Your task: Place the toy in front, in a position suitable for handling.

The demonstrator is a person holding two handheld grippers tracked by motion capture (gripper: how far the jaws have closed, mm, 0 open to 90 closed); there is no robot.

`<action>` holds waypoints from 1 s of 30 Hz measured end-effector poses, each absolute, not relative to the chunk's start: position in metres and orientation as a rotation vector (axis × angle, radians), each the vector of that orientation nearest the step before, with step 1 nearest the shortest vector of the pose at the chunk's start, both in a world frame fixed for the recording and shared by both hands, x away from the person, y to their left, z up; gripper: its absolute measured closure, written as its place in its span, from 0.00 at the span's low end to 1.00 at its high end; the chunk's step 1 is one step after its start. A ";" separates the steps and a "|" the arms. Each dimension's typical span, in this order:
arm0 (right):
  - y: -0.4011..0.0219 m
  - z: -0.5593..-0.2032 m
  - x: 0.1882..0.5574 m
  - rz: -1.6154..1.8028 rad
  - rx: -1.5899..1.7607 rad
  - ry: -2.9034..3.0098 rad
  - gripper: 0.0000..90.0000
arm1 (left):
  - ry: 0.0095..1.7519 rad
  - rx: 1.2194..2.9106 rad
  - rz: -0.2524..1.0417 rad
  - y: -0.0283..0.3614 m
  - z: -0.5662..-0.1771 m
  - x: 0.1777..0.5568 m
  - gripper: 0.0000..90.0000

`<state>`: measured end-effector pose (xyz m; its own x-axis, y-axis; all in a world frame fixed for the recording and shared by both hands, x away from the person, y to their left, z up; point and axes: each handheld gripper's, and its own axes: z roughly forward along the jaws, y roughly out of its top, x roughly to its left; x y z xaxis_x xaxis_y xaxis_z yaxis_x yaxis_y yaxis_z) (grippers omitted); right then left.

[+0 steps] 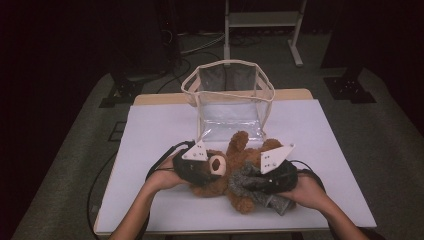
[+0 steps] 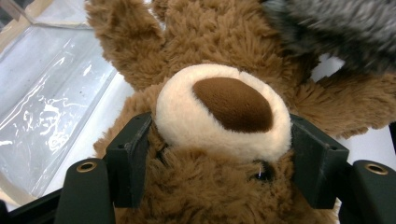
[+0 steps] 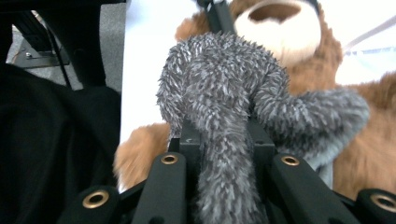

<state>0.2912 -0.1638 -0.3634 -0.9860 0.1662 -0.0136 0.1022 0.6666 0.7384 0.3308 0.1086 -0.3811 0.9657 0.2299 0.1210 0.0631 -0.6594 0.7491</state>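
The teddy bear (image 1: 227, 172) lies on the table (image 1: 160, 130) before the clear bag (image 1: 230, 100), head clamped by the left gripper (image 2: 223, 156); the right gripper (image 3: 223, 140) pinches its grey scarf (image 3: 224, 98); pulling may tighten it.

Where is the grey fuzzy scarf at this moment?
In the high view the grey scarf lies across the brown teddy bear, near the table's front edge, pinched by the right gripper.
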 end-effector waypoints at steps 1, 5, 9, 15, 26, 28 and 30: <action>-0.160 -0.363 0.293 1.231 0.218 2.792 0.82 | 0.199 2.285 0.259 0.108 -0.381 0.330 0.34; -0.143 -0.366 0.301 1.217 0.173 2.799 0.82 | 0.192 2.282 0.260 0.112 -0.384 0.329 0.34; -0.152 -0.361 0.302 1.244 0.200 2.780 0.82 | 0.190 2.267 0.245 0.117 -0.386 0.329 0.34; -0.195 -0.351 0.302 1.214 0.330 2.692 0.81 | 0.181 2.280 0.251 0.117 -0.384 0.327 0.34; -0.228 -0.370 0.300 1.295 0.465 2.695 0.81 | 0.123 2.275 0.232 0.105 -0.363 0.325 0.31; -0.227 -0.368 0.301 1.299 0.457 2.699 0.81 | 0.120 2.307 0.227 0.102 -0.364 0.326 0.37; -0.223 -0.363 0.303 1.295 0.439 2.697 0.81 | 0.138 2.313 0.211 0.102 -0.369 0.328 0.38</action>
<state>0.3028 -0.2226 -0.3628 -0.9510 0.3087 0.0189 0.2078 0.5925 0.7783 0.3282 0.1017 -0.3685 0.9802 0.1655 0.1089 0.0334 -0.6801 0.7323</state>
